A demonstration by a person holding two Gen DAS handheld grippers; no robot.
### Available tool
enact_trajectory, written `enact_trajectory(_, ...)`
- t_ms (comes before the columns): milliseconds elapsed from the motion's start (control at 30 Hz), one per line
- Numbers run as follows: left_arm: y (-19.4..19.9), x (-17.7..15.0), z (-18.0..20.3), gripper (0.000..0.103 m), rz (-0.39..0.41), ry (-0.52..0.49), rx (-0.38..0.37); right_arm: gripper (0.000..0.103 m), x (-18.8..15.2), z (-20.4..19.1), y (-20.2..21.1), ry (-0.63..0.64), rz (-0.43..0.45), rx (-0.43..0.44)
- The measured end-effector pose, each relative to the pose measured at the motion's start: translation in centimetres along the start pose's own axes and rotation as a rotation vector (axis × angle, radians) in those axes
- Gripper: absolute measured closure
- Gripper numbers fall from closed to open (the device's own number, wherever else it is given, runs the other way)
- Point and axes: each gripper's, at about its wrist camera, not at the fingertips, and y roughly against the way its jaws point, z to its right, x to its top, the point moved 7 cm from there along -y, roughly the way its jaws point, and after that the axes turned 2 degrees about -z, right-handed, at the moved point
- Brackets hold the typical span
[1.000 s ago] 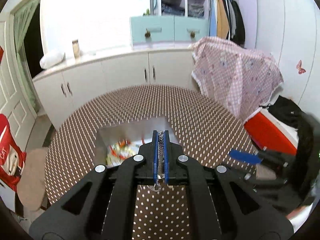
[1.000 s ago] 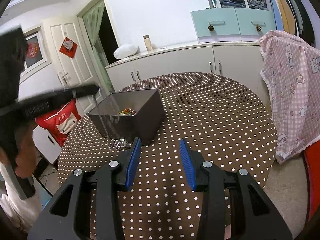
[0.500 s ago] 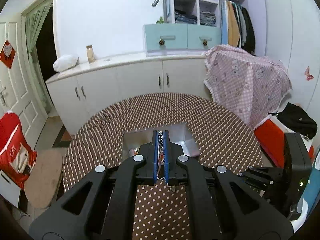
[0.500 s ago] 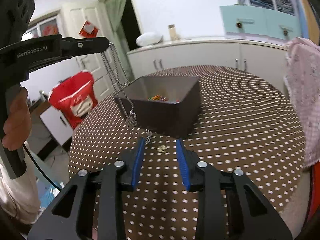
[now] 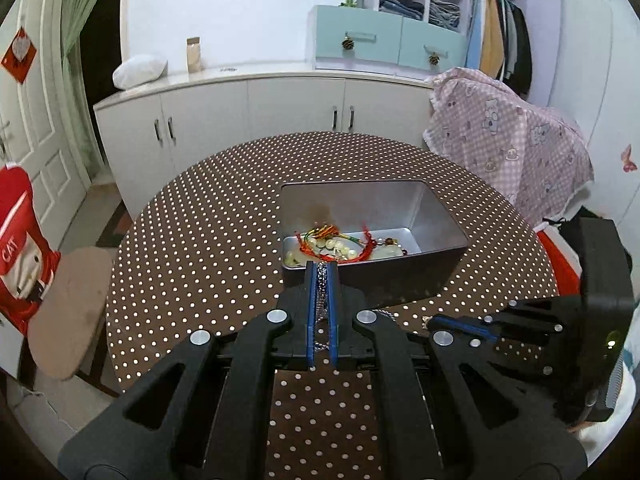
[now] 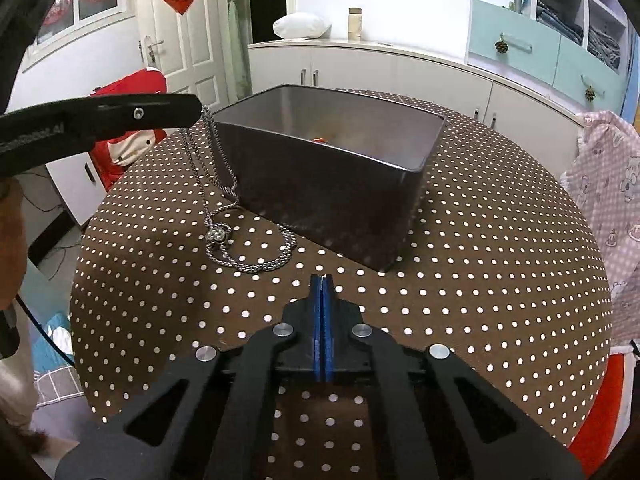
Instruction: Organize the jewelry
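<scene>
1. The left gripper (image 5: 321,270) is closed on a silver chain necklace (image 6: 224,204). In the left wrist view the links show between the two blue pads, which are pressed on them.

2. The upper part of the necklace hangs from the left gripper in two strands. The lower loop and the small round pendant (image 6: 218,236) lie on the dotted tablecloth (image 6: 480,264), just beside the near wall of the metal box (image 6: 332,196). So the chain is only partly lifted.

3. The right gripper (image 6: 322,280) has its blue pads pressed together with nothing visible between them. It hovers over the tablecloth, near the loop but apart from it.

4. The metal box already contains other jewelry, a bead bracelet with red cord (image 5: 340,242) among it, resting on its floor.

5. Judged from its look, the necklace is light, fully limp and smooth. It will swing and trail under the grip, and the pendant will probably pull the lowest part down.

6. The hold at the top of the strands seems suitable, because the rest then follows by its own weight. The chain probably needs to rise until the loop clears the rim.

7. The risk is that the loop catches on the box edge, or that the links slip from between the pads.
</scene>
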Motion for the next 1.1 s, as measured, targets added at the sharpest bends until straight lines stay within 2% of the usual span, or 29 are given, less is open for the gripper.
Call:
enact_trajectory(167, 0.3, 0.5, -0.4, 0.098, 0.015, 0.022, -0.03, 0.103, 0.5, 1.0, 0.9, -0.044, 0.022, 0.028)
enact_trajectory(333, 1.1, 1.5, 0.1, 0.098, 0.045, 0.009, -0.029, 0.103, 1.5, 1.3, 3.0, -0.053, 0.07, 0.041)
enact_trajectory(467, 2.1, 2.6, 0.4, 0.098, 0.078, 0.001, -0.039, 0.103, 2.5, 1.8, 4.4, -0.046, 0.104, 0.025)
enact_trajectory(600, 2.9, 3.0, 0.4, 0.098, 0.1, -0.006, -0.039, 0.102, 1.7, 1.0, 3.2, -0.012, 0.054, 0.024)
enact_trajectory(700, 3.0, 2.7, 0.6, 0.098, 0.102, -0.012, -0.042, 0.098, 1.1, 0.1, 1.1, 0.006, 0.001, 0.018)
enact_trajectory(900, 2.4, 1.9, 0.7, 0.098, 0.081, -0.026, -0.038, 0.085, 0.7, -0.1, -0.9, 0.026, -0.037, -0.026)
enact_trajectory(1033, 2.2, 1.6, 0.3, 0.098, 0.072, -0.013, -0.038, 0.085, 0.6, -0.1, -0.9, 0.037, -0.032, -0.035)
enact_trajectory(1067, 2.2, 1.6, 0.2, 0.098, 0.071, -0.01, -0.039, 0.091, 0.6, -0.2, -0.9, 0.047, -0.032, -0.033)
enact_trajectory(1100, 2.2, 1.6, 0.1, 0.098, 0.072, -0.01, -0.038, 0.091, 0.6, -0.3, -0.9, 0.067, -0.032, -0.036)
